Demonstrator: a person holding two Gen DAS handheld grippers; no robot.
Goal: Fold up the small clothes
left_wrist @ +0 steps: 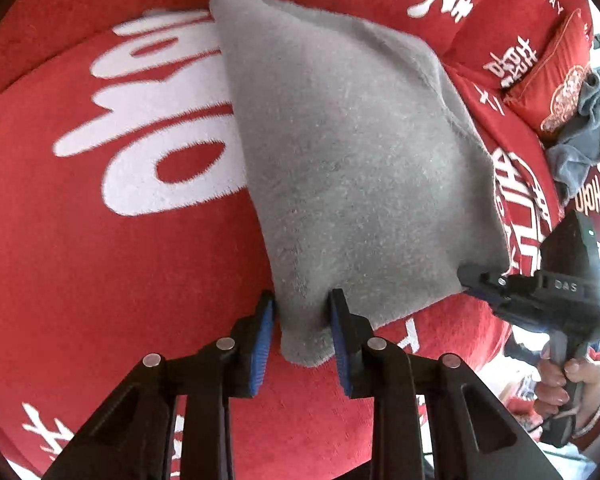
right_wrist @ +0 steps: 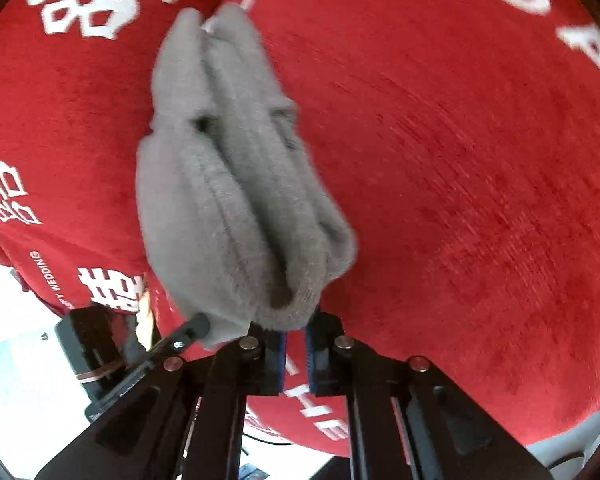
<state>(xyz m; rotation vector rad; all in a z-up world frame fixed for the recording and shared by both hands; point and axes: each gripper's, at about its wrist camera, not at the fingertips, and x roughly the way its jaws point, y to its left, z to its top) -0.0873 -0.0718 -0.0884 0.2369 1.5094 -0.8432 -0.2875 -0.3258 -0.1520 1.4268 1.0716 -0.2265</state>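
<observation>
Your grey cloth point(left_wrist: 352, 152) lies on the red bedspread point(left_wrist: 100, 272) as a folded, elongated piece, and in the left wrist view its long axis runs from the near corner between your left fingers up and away to a far corner near the top of the picture, leaning a little leftward. Your left gripper point(left_wrist: 302, 340) has its blue pads point(left_wrist: 262, 340) set narrow on either side of that near corner; the cloth sits between them, but whether the pads press it you cannot tell from here. Your right gripper point(right_wrist: 296, 354) is closed almost fully, its fingers pinching the cloth's other near corner, and from that side the cloth point(right_wrist: 236, 184) shows as stacked layers, their folds running lengthwise away from the fingertips. In the left wrist view the right gripper point(left_wrist: 470, 276) bites the cloth's near right corner, with your hand point(left_wrist: 572, 376) around its handle. The bedspread is plush red with large white characters and lettering point(left_wrist: 152, 120). At the far right a red cushion point(left_wrist: 556, 76) carries a second, darker grey cloth point(left_wrist: 584, 128), crumpled. Past the bedspread's edge in the right wrist view there is a pale floor point(right_wrist: 28, 360).
</observation>
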